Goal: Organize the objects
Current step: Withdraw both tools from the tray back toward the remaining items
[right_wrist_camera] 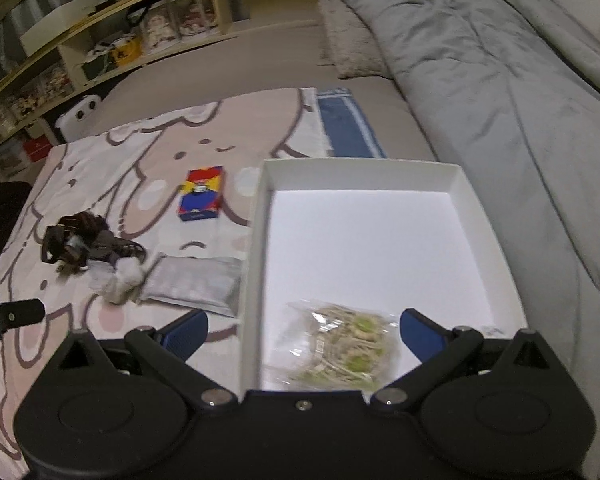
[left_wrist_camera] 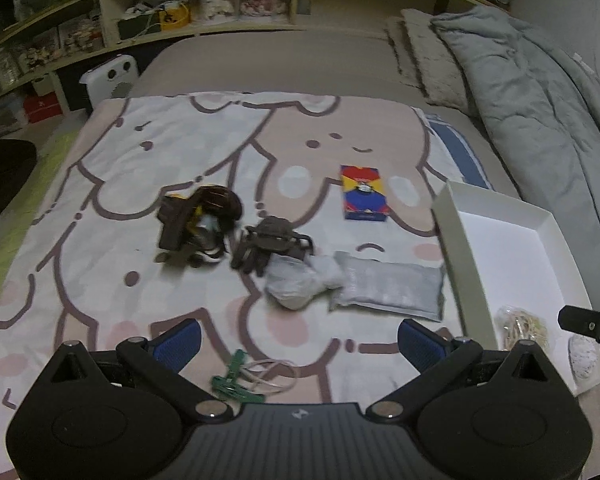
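Both your grippers, left gripper [left_wrist_camera: 298, 344] and right gripper [right_wrist_camera: 302, 332], hang spread wide, holding nothing. The crinkly clear packet [right_wrist_camera: 340, 344] sits inside the shallow white cardboard tray [right_wrist_camera: 256, 240]; careful, its thin wall could snag your right fingers.

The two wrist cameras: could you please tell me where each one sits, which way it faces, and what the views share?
Left wrist: sits on the left gripper, looks forward over the cartoon blanket at the green clip; its blue-padded fingers show spread, and the right gripper's tip pokes in.
Right wrist: sits on the right gripper, above the white tray holding a clear bag; its fingers show spread.
Shared: tray, colourful box, silver pouch, dark pile.
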Action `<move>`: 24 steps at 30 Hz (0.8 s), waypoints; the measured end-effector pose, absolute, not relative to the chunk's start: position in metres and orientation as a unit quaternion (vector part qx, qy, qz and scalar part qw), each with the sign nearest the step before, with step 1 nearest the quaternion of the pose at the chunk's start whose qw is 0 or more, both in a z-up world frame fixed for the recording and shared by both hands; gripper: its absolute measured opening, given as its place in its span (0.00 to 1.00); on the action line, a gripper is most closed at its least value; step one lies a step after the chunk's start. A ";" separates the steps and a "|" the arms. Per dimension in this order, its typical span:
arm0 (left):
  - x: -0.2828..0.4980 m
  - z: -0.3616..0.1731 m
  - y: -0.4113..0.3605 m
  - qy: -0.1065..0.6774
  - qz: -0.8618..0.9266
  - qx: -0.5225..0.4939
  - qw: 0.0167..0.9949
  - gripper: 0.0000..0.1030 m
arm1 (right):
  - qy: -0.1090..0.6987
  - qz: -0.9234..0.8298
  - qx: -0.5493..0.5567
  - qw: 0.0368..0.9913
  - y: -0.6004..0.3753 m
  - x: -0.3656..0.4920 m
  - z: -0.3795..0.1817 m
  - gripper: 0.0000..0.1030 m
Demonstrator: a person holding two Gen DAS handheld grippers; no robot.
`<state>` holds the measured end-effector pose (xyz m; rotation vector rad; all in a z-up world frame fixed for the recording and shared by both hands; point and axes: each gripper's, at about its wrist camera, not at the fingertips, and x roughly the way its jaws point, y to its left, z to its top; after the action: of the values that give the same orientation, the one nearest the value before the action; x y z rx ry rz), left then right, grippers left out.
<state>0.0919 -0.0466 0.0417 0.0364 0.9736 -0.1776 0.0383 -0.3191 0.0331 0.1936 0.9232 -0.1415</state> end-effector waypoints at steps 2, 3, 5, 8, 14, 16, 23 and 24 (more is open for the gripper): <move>0.092 0.042 -0.039 0.465 -0.082 0.013 0.881 1.00 | 0.441 -0.060 0.091 0.891 -0.310 0.044 0.036 1.00; 0.092 0.043 -0.033 0.465 -0.080 0.010 0.882 1.00 | 0.440 -0.057 0.090 0.892 -0.306 0.046 0.037 1.00; 0.093 0.044 -0.026 0.463 -0.077 0.006 0.883 1.00 | 0.438 -0.049 0.089 0.893 -0.298 0.051 0.039 1.00; 0.094 0.044 -0.016 0.458 -0.072 0.003 0.886 1.00 | 0.435 -0.036 0.089 0.895 -0.285 0.057 0.041 1.00; 0.100 0.038 -0.001 0.455 -0.055 0.000 0.889 1.00 | 0.433 -0.015 0.084 0.898 -0.263 0.067 0.039 1.00; 0.100 0.035 0.003 0.451 -0.052 -0.002 0.891 1.00 | 0.432 -0.010 0.085 0.898 -0.259 0.070 0.037 1.00; 0.104 0.023 0.014 0.428 -0.056 0.018 0.902 1.00 | 0.426 0.006 0.094 0.900 -0.246 0.084 0.025 1.00; 0.105 0.019 0.015 0.426 -0.063 0.029 0.902 1.00 | 0.424 0.009 0.094 0.901 -0.244 0.087 0.023 1.00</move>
<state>0.1046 0.0149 0.0194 0.0597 0.8798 -0.1297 0.0868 -0.2437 0.0227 0.1943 0.8779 0.0190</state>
